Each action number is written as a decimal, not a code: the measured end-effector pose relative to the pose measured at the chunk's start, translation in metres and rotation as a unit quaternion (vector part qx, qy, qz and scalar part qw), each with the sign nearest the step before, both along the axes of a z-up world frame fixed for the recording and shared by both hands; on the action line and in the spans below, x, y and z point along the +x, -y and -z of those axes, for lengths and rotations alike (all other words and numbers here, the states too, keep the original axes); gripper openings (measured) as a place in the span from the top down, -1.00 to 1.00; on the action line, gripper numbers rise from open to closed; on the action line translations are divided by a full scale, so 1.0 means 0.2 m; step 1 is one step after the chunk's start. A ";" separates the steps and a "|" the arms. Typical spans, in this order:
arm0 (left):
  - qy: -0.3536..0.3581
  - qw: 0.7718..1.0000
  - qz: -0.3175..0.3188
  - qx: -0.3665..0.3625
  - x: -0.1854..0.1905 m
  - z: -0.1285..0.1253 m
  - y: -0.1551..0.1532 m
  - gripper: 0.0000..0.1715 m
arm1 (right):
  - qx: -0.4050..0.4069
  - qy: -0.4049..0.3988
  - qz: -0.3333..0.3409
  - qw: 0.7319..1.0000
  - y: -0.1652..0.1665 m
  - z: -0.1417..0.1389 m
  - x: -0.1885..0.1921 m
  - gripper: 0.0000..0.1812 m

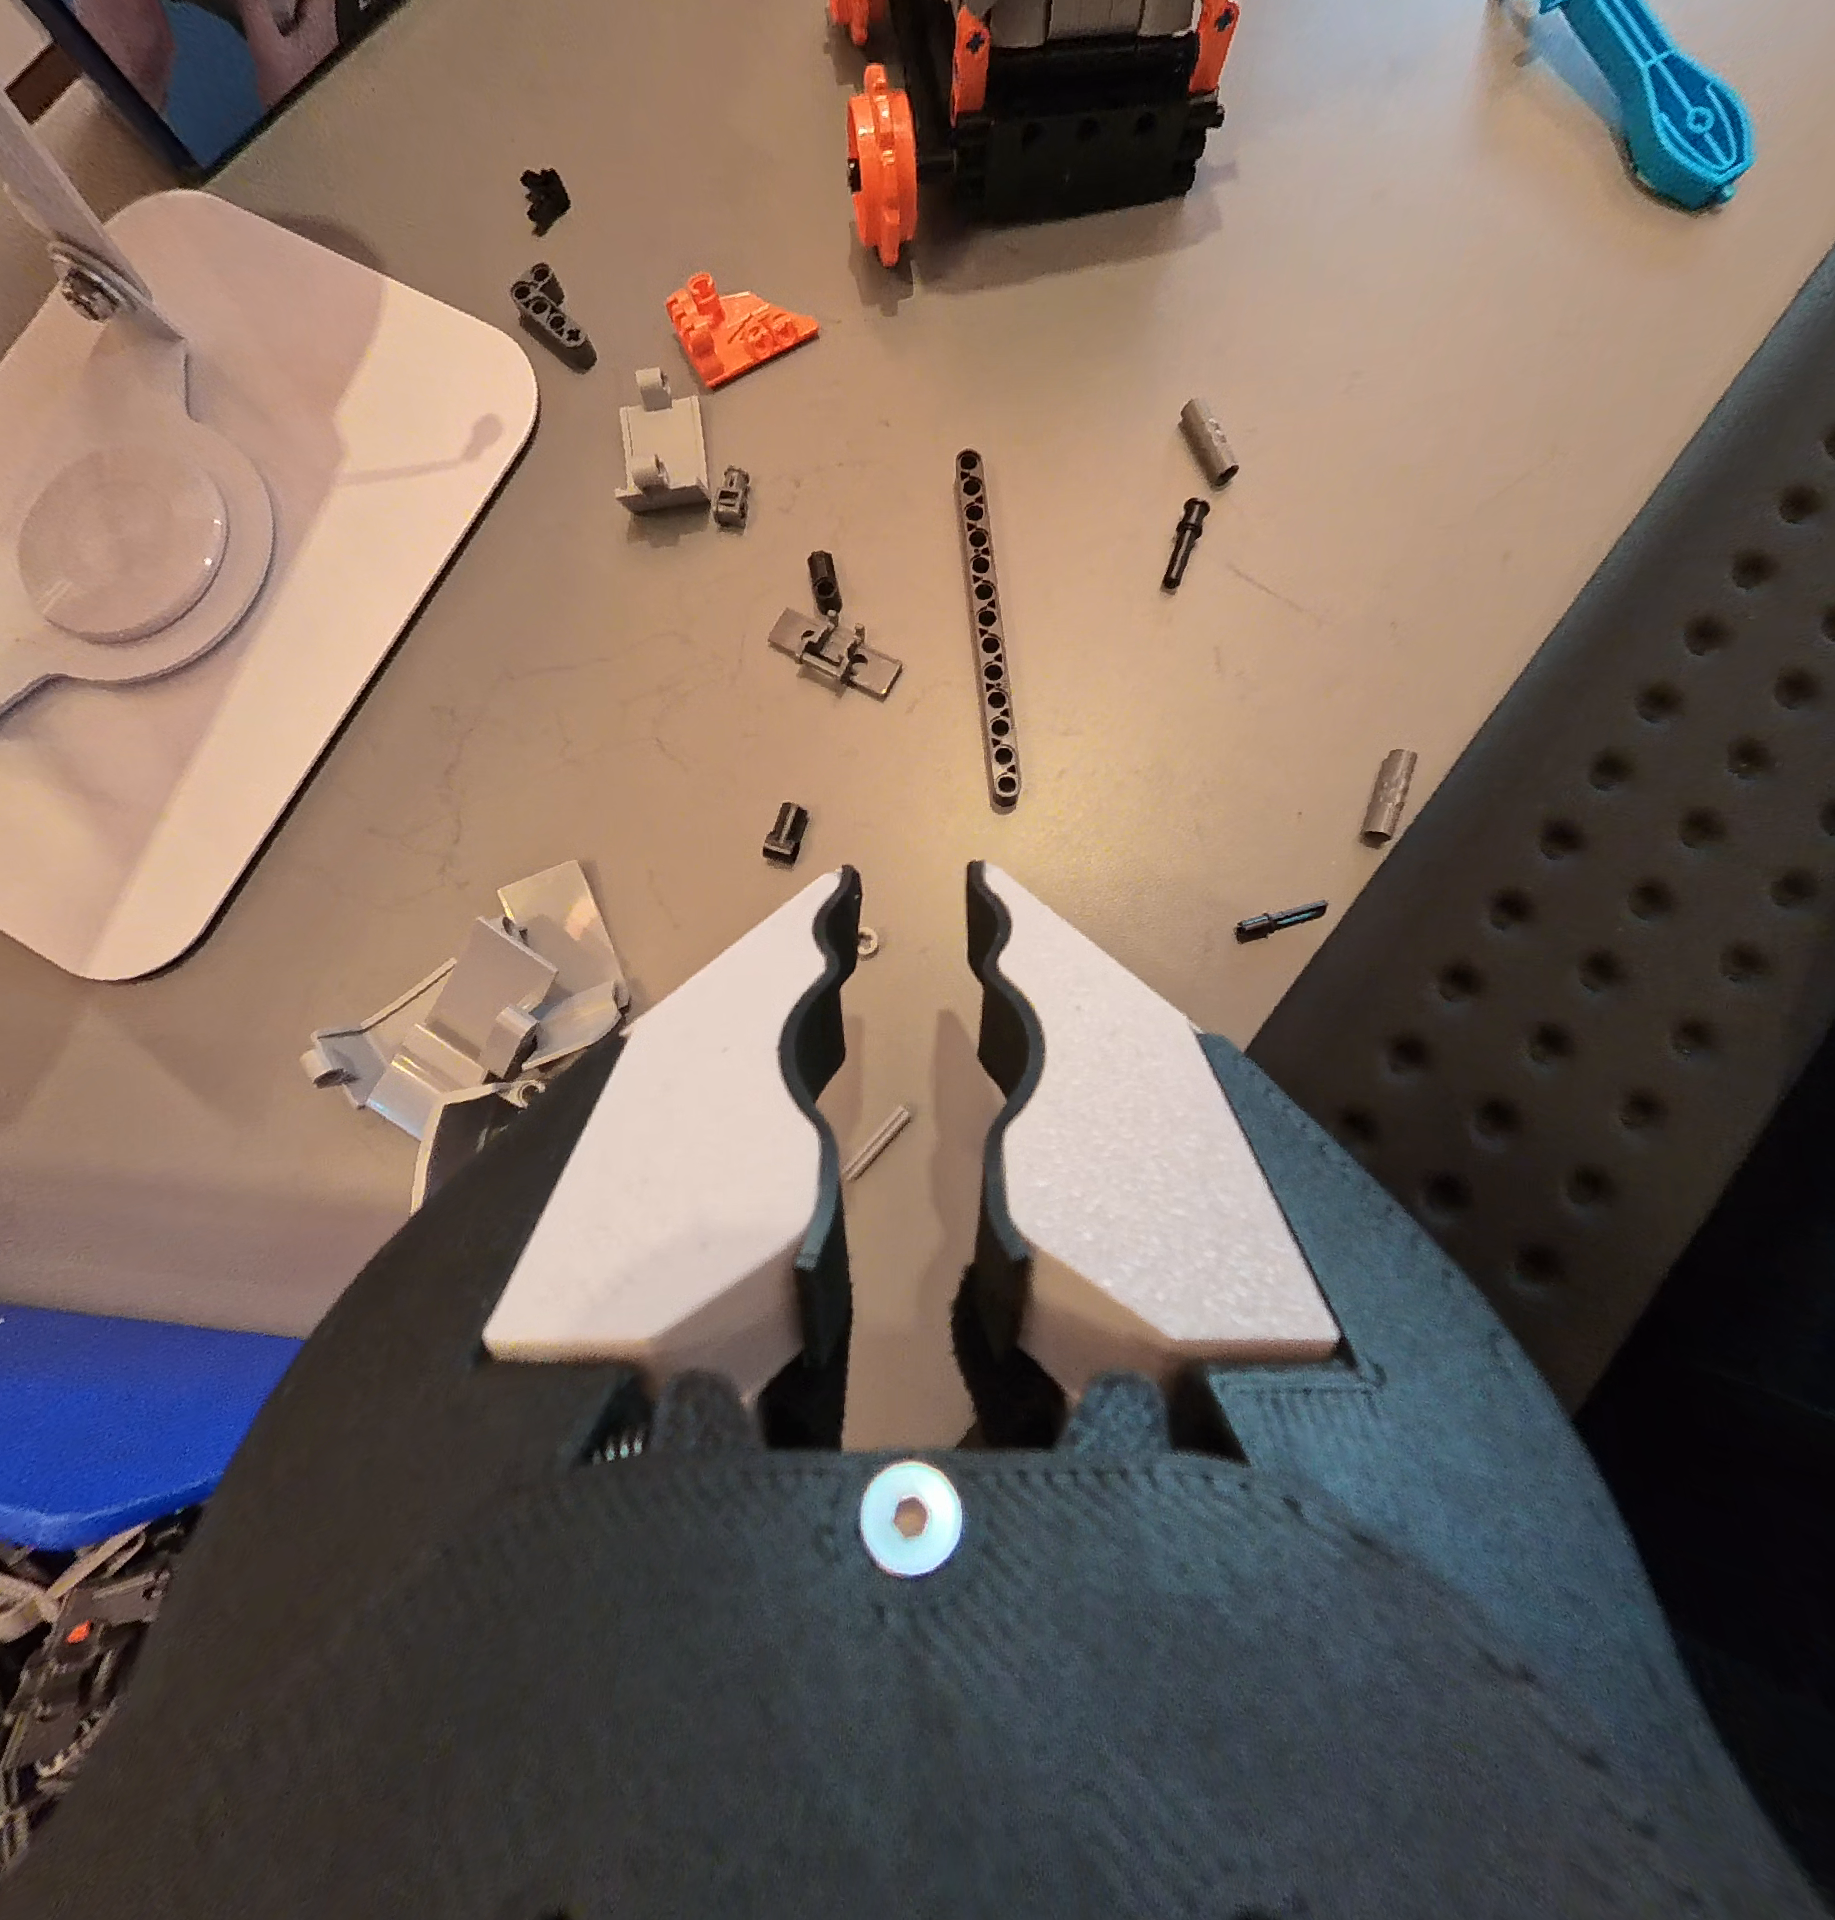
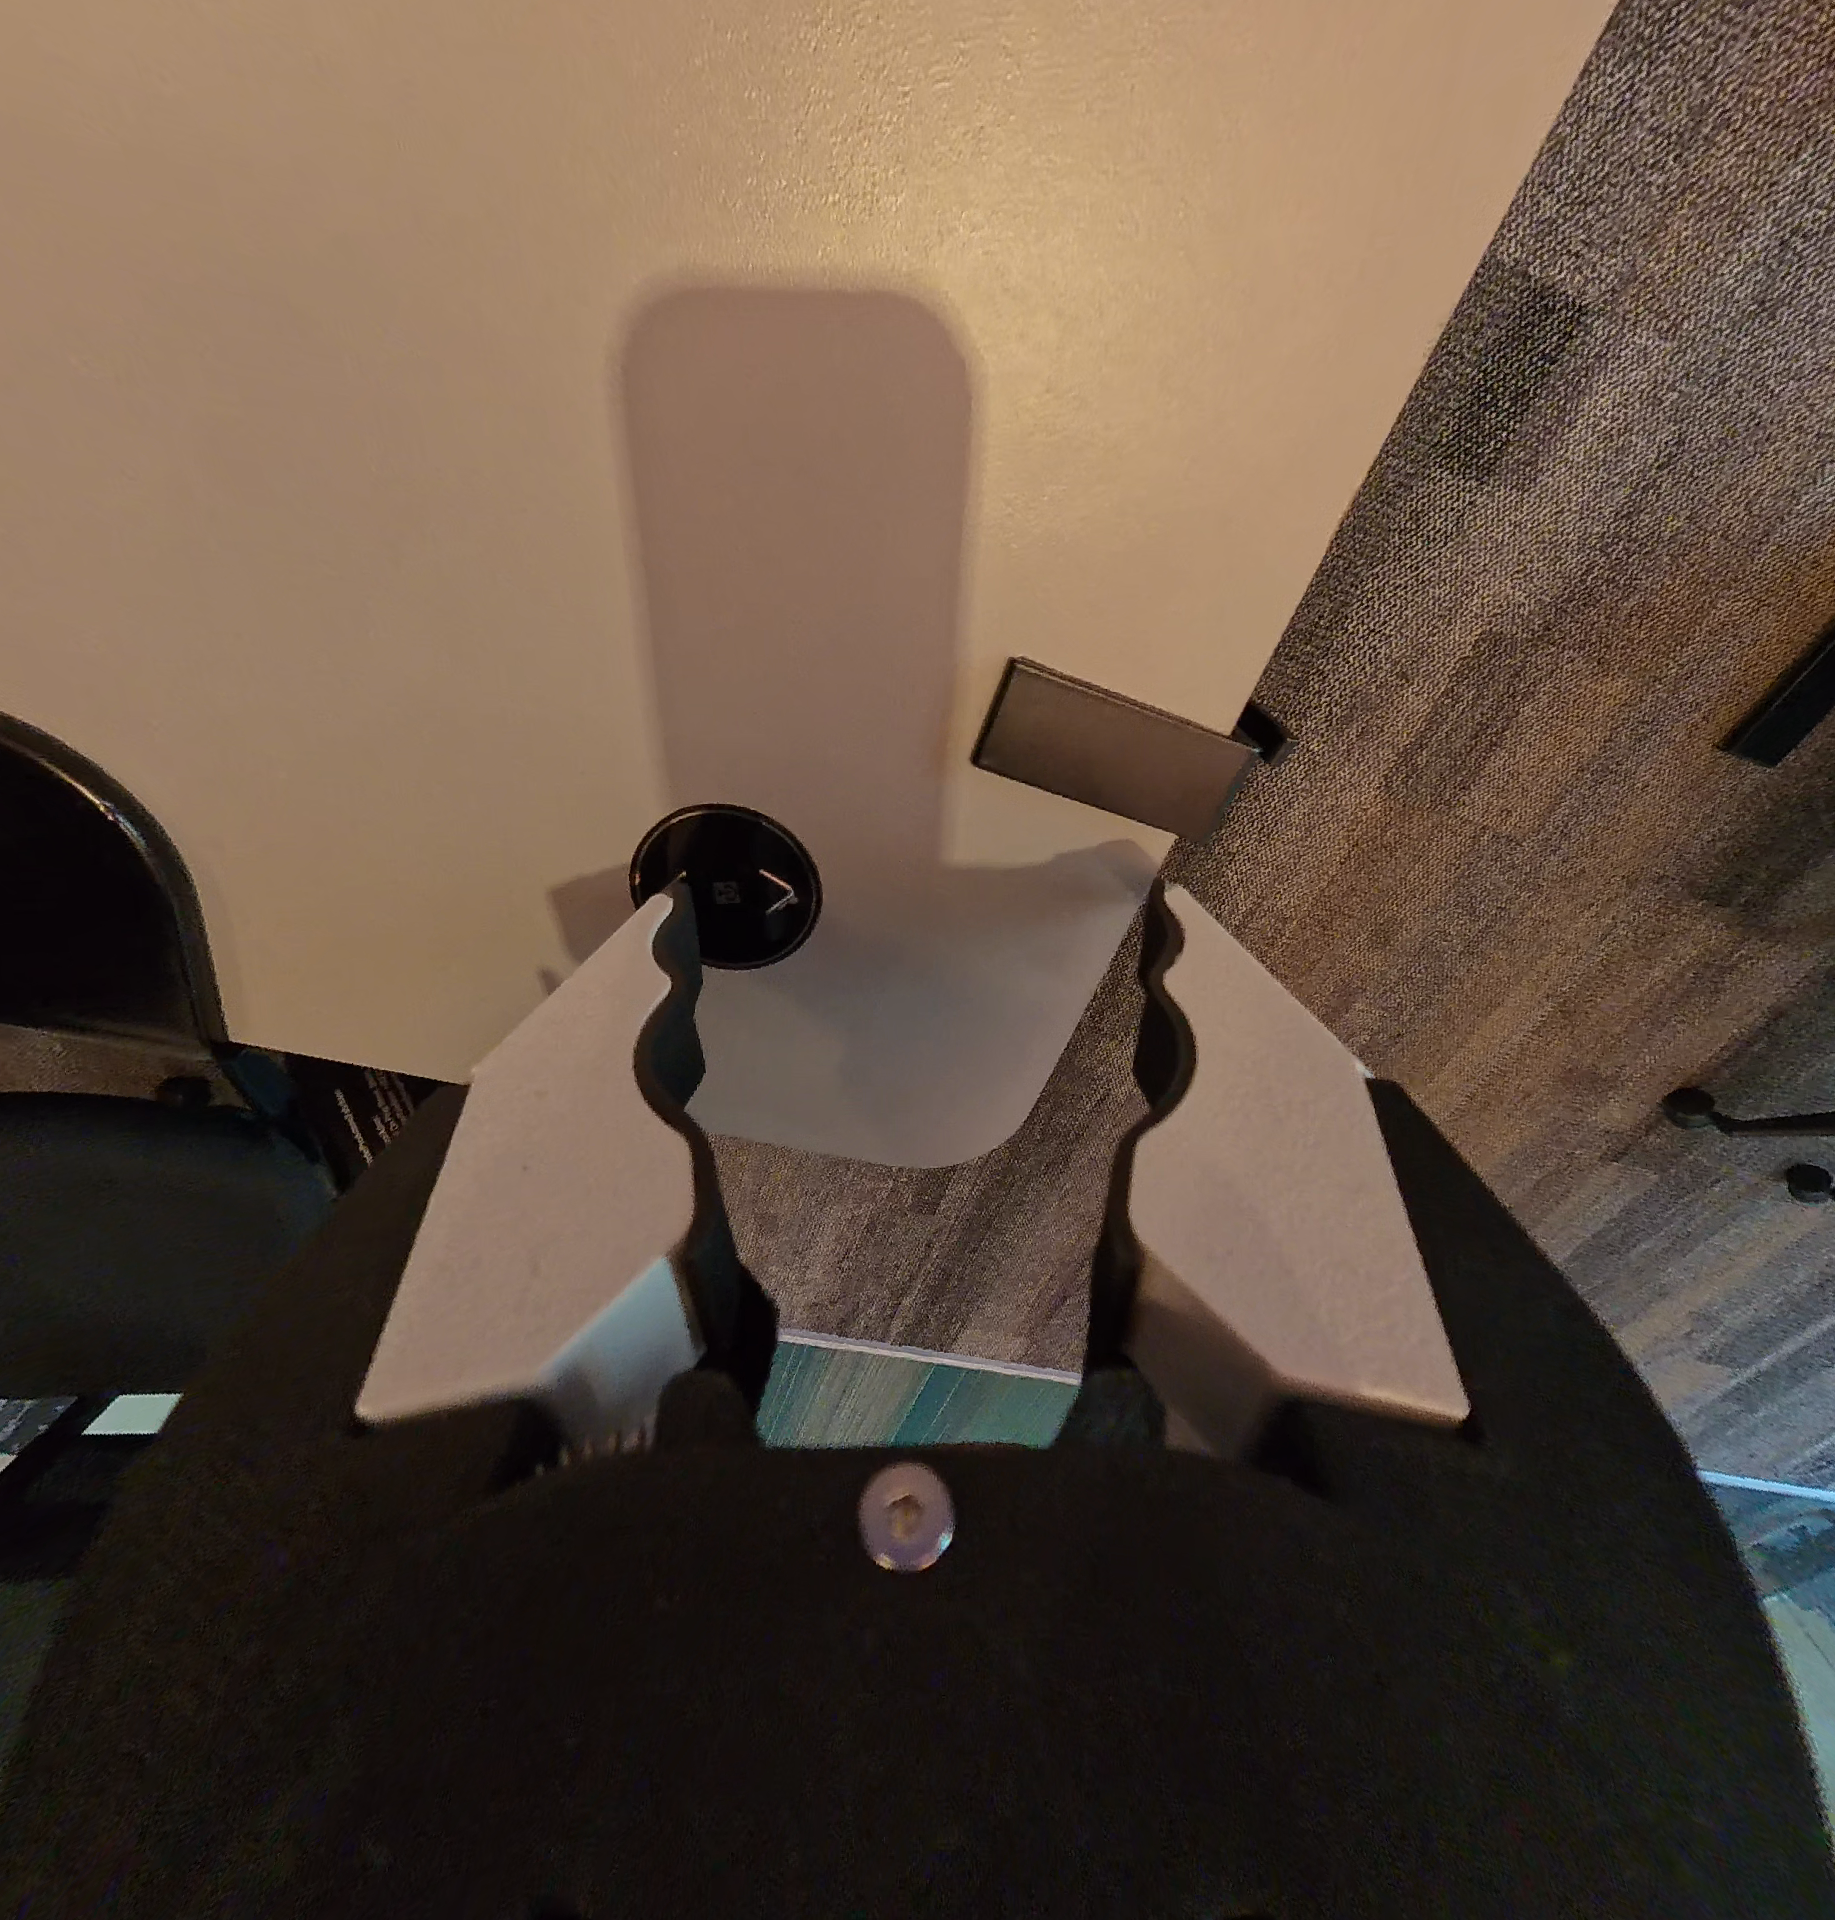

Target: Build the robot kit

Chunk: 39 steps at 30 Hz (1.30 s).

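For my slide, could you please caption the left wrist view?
Left gripper, jaws open and empty, above a grey table strewn with small building pieces, nearest a long grey beam.

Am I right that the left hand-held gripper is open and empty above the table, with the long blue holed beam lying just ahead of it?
Not quite: the left wrist view shows the long holed beam is grey, not blue. The left hand-held gripper is open and empty above the table, the beam just ahead.
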<state>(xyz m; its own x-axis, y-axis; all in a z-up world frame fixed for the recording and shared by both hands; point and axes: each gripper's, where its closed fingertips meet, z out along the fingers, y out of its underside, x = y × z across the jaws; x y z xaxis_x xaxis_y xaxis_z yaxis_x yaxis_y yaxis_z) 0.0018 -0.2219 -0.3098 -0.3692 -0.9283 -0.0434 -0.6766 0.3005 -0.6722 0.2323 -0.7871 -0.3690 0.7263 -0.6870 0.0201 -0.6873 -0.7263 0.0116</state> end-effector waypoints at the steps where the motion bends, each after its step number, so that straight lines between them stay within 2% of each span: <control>1: 0.002 1.000 0.001 0.001 0.00 0.00 0.00 0.77 | 0.000 0.001 -0.001 1.000 0.00 -0.01 0.00 0.08; 25: 0.042 0.998 0.038 0.006 0.10 0.03 0.15 0.71 | 0.007 0.019 -0.003 1.000 -0.01 -0.16 0.00 0.12; 39: 0.058 0.998 0.037 0.012 0.10 0.06 0.16 0.70 | 0.005 0.025 -0.005 1.000 -0.01 -0.25 0.00 0.13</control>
<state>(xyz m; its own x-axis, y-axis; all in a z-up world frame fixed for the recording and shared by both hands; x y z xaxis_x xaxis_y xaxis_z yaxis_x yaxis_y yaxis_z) 0.0211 -0.2541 -0.3225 -0.4272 -0.8973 -0.1109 -0.5711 0.3629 -0.7363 0.2315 -0.7846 -0.3180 0.7319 -0.6795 0.0501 -0.6790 -0.7336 -0.0302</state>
